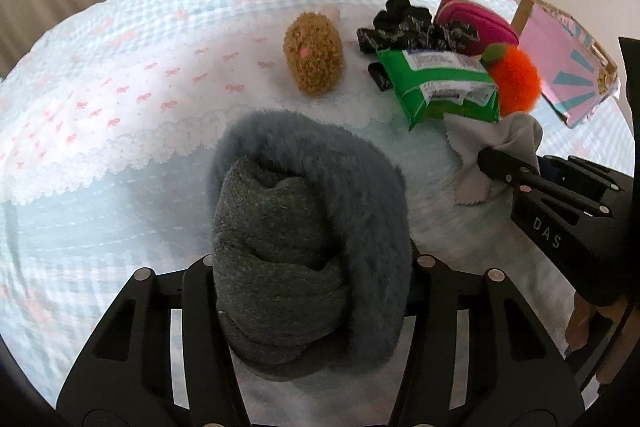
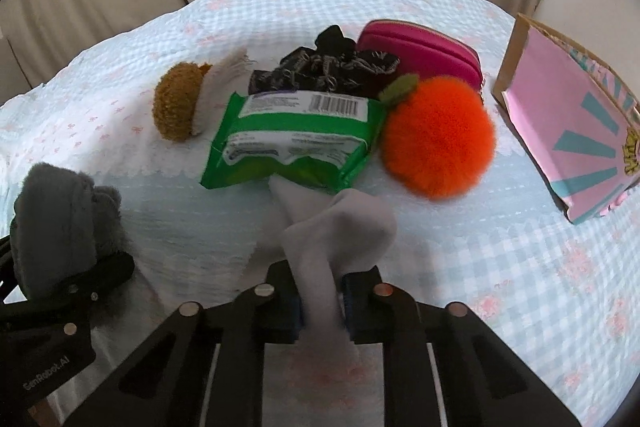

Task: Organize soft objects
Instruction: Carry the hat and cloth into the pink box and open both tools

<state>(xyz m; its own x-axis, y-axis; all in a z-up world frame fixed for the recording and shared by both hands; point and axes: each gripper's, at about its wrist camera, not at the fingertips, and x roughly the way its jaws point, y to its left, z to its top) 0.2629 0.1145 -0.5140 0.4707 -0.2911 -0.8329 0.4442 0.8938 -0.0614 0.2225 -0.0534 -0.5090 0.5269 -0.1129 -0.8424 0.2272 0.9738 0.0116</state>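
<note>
Left gripper (image 1: 312,267): jaws clamped on a grey fuzzy bundle (image 1: 312,227), near edge of the bed (image 1: 100,107).
Bed middle: brown plush (image 1: 314,53), green packet (image 2: 296,143), orange pompom (image 2: 438,137).
Right gripper (image 2: 320,311): jaws closed on a grey cloth (image 2: 340,227).

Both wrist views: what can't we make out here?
- Left gripper: left wrist view, the grey fuzzy bundle covers its fingertips, so pad contact is unclear.
- Grey cloth: right wrist view, its far end runs under the green packet.
- Packet print: both views, too small and blurred to read.
- Pink box: right wrist view, cut off by the lens edge.
- Black bundle: blurred, kind unclear.
</note>
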